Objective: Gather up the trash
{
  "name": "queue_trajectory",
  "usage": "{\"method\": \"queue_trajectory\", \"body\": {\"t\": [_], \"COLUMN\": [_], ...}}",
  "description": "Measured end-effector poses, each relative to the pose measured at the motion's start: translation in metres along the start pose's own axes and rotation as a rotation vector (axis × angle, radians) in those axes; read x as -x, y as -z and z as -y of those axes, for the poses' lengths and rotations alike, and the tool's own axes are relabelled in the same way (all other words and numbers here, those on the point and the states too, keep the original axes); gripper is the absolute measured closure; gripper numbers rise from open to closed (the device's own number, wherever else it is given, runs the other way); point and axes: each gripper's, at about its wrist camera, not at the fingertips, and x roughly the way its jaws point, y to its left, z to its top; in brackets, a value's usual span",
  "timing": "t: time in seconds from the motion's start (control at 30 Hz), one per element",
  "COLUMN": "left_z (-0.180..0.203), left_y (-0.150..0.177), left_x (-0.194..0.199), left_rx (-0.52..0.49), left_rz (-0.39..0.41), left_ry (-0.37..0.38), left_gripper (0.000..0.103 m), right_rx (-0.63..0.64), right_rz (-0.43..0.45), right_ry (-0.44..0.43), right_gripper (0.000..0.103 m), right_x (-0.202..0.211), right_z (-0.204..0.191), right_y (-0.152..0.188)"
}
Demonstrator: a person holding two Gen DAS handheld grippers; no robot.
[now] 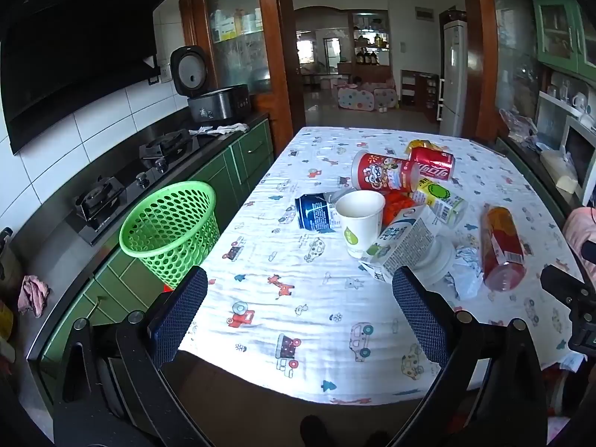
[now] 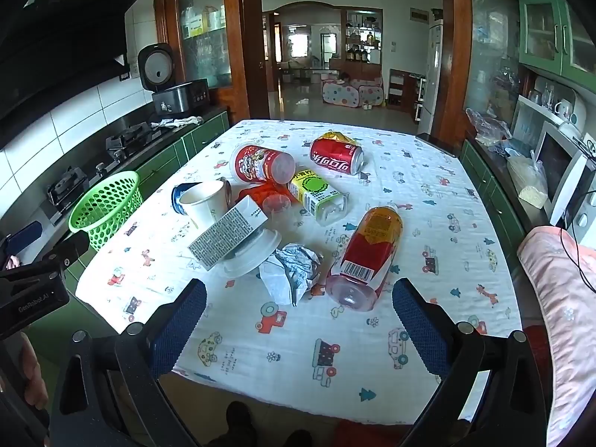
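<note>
From the left wrist, the left hand-held gripper (image 1: 300,285) hangs released, nothing between its blue pads, above the near part of the desk (image 1: 298,354). The green basket (image 1: 169,229) stands off the desk's left edge, beside the stove counter (image 1: 123,182). Ahead the trash lies heaped – a white paper cup (image 1: 360,219) upright, a milk carton (image 1: 404,240) leaning on a white lid, a blue can (image 1: 311,210) tipped behind the cup.

From the right wrist, the right hand-held gripper (image 2: 299,285) is likewise released and empty. Just ahead lie crumpled paper (image 2: 292,270) and an orange-labelled bottle (image 2: 367,257) on its side – a red cola can (image 2: 335,156) lies farther back.
</note>
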Motion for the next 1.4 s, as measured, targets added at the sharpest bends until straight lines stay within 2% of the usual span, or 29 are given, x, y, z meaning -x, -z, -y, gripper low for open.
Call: {"method": "queue_trajectory", "body": {"t": [1.4], "left_z": [-0.012], "left_y": [0.000], "left_x": [-0.003], "left_rx": [0.025], "left_rz": [0.003], "left_ry": [-0.010], "left_gripper": [0.005], "right_rx": [0.001], "right_rz": [0.006], "right_ry": [0.002], "right_gripper": [0.006], "right_x": [-0.001], "right_z": [-0.007], "right_y": [-0.006]}}
